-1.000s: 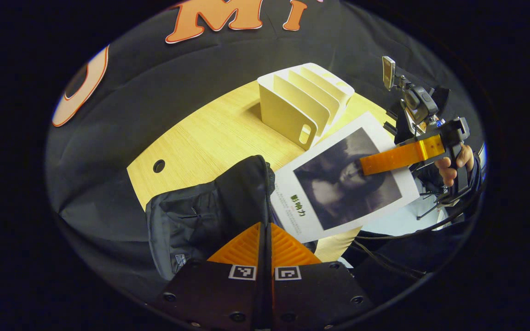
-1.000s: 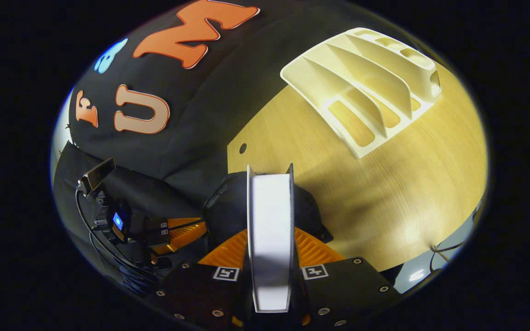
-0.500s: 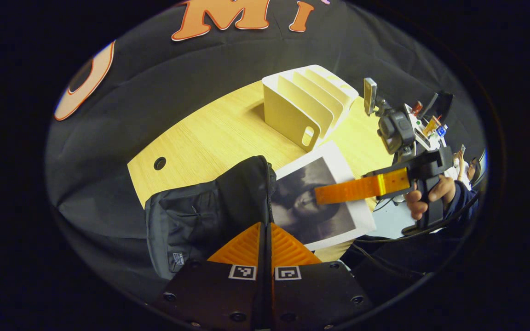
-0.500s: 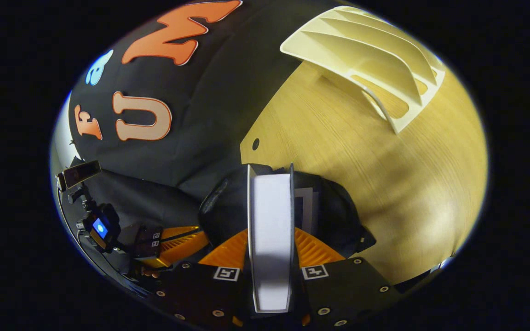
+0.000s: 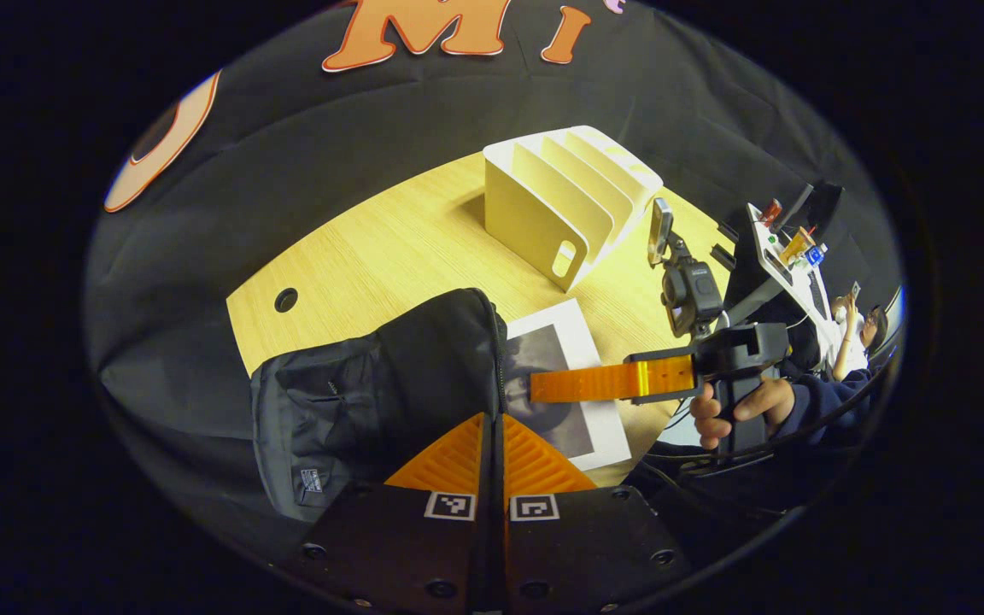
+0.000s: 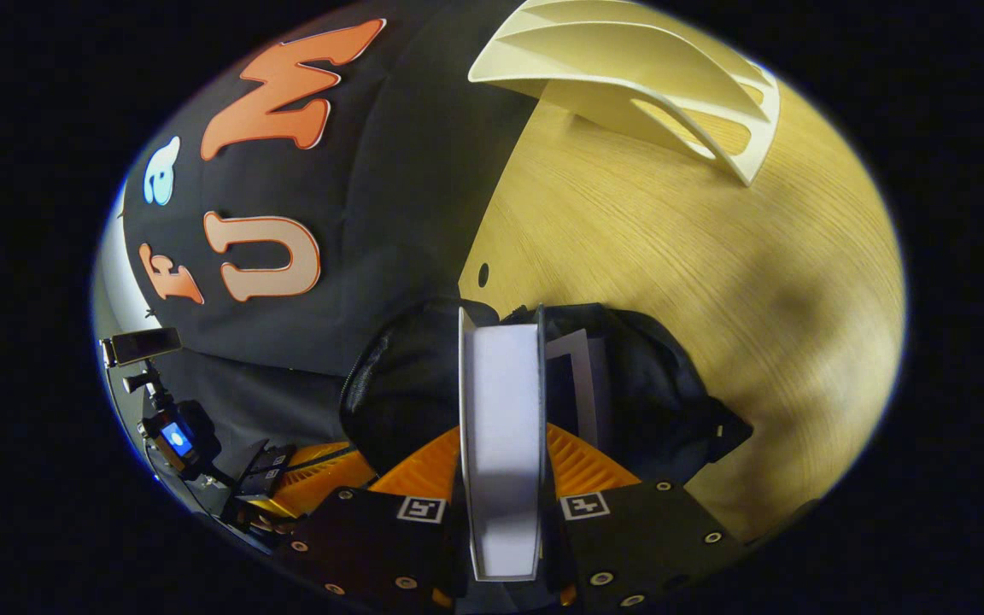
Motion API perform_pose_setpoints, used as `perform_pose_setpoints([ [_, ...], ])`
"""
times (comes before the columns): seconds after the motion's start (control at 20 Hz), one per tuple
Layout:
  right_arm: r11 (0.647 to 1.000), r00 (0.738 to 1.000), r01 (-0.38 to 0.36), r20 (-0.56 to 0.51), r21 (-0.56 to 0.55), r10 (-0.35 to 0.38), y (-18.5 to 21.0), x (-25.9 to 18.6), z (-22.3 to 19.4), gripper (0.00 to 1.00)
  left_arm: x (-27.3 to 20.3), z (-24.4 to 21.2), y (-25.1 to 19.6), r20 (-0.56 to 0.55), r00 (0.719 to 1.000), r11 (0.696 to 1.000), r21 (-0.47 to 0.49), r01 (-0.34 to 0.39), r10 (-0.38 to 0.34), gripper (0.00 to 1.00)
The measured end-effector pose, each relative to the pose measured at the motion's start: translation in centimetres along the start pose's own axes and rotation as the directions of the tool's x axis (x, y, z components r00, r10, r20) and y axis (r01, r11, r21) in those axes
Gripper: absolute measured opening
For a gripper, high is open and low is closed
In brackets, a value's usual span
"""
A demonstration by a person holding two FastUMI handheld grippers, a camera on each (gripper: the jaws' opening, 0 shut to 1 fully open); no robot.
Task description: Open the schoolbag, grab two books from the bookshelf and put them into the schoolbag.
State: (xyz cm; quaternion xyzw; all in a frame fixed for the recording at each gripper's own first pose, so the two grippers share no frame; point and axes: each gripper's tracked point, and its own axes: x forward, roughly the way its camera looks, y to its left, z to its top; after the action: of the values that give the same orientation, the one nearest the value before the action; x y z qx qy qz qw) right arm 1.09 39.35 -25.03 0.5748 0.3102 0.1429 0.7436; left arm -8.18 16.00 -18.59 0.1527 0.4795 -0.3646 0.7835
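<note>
We hold the right tongs (image 6: pixel 500 465) clamped on a white-covered book with a dark portrait (image 5: pixel 565 389), its far end inside the open black fabric schoolbag (image 5: pixel 372 401) at the near edge of the light wooden worktop (image 5: pixel 389 256). Our left tongs (image 5: pixel 492 444) are clenched on the schoolbag's rim. The cream slotted plastic bookshelf (image 5: pixel 565 205) stands toward the far edge.

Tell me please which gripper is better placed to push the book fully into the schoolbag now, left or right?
Right, probably. The right gripper is clamped on the book, already partly inside the schoolbag. The left gripper is shut on the bag's rim, seemingly holding it.
</note>
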Motion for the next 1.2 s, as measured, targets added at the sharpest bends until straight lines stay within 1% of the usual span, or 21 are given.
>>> perform_pose_setpoints([
  [0.2, 1.000, 1.000, -0.012, -0.017, 0.014, 0.012, -0.3, 1.5, -0.3, 0.34, -0.4, 0.8, -1.2, -0.006, 1.000, 1.000, 0.000, -0.011, 0.011, 0.01],
  [0.4, 0.999, 0.999, -0.032, -0.003, 0.033, 0.032, -0.7, 2.9, 0.0, 0.35, -1.5, 1.0, -2.8, -0.012, 1.000, 1.000, -0.004, -0.007, 0.007, 0.01],
  [0.75, 0.996, 0.997, -0.074, -0.001, 0.042, 0.074, -0.8, 5.6, -1.1, 0.35, -2.0, 2.4, -5.7, -0.029, 1.000, 1.000, -0.011, 0.009, -0.010, 0.01],
  [1.1, 0.994, 0.996, -0.092, -0.008, 0.054, 0.093, -1.0, 7.6, -1.8, 0.36, -1.9, 2.8, -7.6, -0.050, 0.999, 1.000, -0.012, 0.014, -0.014, 0.01],
  [1.15, 0.994, 0.996, -0.094, 0.002, 0.056, 0.094, -0.9, 7.9, -1.6, 0.46, -1.8, 2.9, -7.9, -0.051, 0.999, 1.000, -0.012, 0.011, -0.012, 0.01],
  [1.2, 0.995, 0.997, -0.075, -0.012, 0.063, 0.076, -1.4, 8.5, -1.8, 0.38, -1.5, 2.7, -8.3, -0.055, 0.998, 1.000, -0.006, 0.011, -0.011, 0.01],
])
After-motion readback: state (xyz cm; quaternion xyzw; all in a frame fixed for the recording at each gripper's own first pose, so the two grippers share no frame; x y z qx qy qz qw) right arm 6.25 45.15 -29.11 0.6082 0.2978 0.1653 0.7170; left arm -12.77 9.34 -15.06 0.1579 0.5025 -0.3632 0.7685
